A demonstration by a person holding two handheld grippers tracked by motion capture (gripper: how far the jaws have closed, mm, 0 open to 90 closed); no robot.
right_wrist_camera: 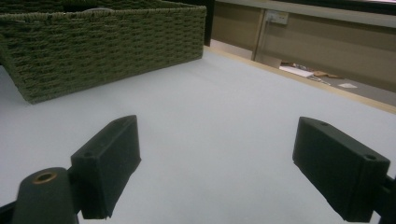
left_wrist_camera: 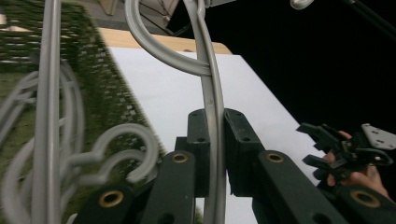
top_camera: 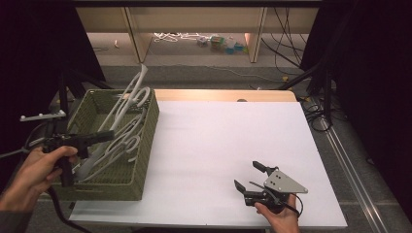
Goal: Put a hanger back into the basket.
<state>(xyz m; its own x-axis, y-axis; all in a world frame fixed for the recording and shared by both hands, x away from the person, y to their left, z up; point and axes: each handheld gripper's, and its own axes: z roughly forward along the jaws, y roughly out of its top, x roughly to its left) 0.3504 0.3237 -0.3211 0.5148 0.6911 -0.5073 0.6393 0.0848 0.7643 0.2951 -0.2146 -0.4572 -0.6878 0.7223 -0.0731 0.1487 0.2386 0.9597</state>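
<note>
Nearest the person, the right hand-held gripper [top_camera: 248,175] sits low over the white counter [top_camera: 218,145] with its jaws spread wide and nothing between them, probably just parked out of the way; further left, the left hand-held gripper [left_wrist_camera: 213,140] is clamped on the thin bar of a white hanger [top_camera: 124,104]; it sticks up out of the green woven basket [top_camera: 145,141], likely being pulled free from the tangled pile.

Basket [top_camera: 145,141]: rough woven fibre, matt olive green. Hangers [top_camera: 127,127]: smooth pale plastic, slight sheen. Surface [top_camera: 218,145]: smooth matt white, wooden far edge. Jaws: matt black plastic, brass-coloured rivets.
</note>
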